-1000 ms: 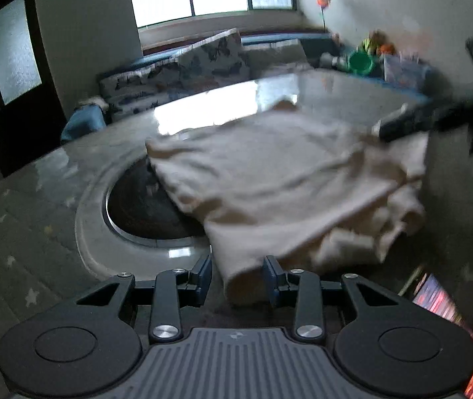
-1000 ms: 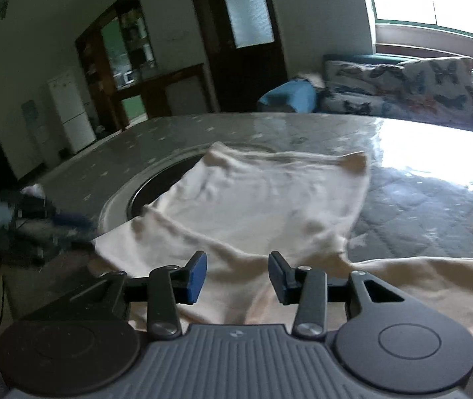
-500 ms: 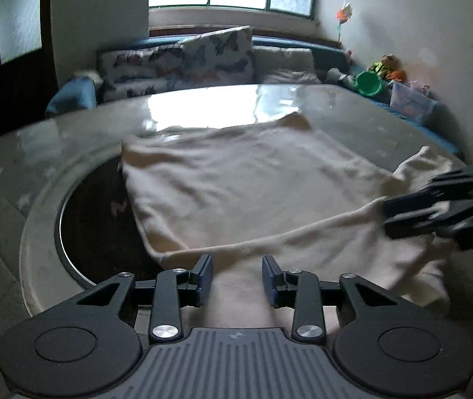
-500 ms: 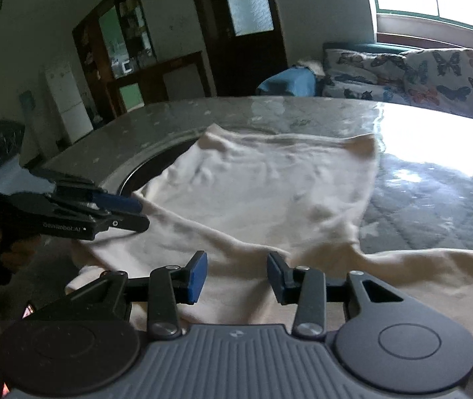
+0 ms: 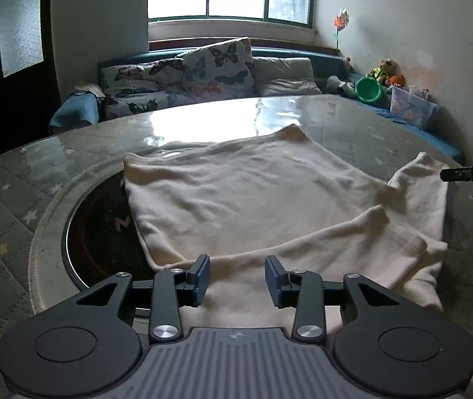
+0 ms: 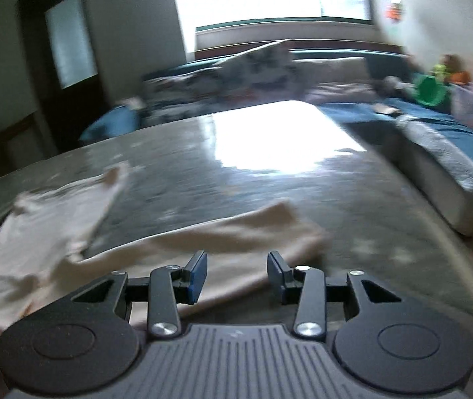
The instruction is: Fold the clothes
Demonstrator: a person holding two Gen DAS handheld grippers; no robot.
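Observation:
A cream garment (image 5: 236, 193) lies spread on the round table (image 5: 20, 199), partly over a dark round inset (image 5: 96, 226), with one sleeve folded across its near edge. My left gripper (image 5: 238, 281) hovers at that near edge, jaws opening, the cloth below them and nothing pressed between the pads. A dark tip of my right gripper (image 5: 469, 173) pokes in at the right edge, beyond the other sleeve. The right wrist view is blurred: my right gripper (image 6: 237, 276) stands open above a sleeve of the garment (image 6: 219, 236), gripping nothing.
A sofa with butterfly cushions (image 5: 203, 69) stands behind the table under the window. A green bucket (image 5: 369, 89), toys and a clear plastic box (image 5: 409, 106) sit at the back right. A blue-covered bench (image 6: 452, 153) runs along the table's right side.
The bunched garment now lies spread flat. The right gripper has pulled away to the right, past the sleeve. The right wrist view has swung right and blurred, and the left gripper has left it.

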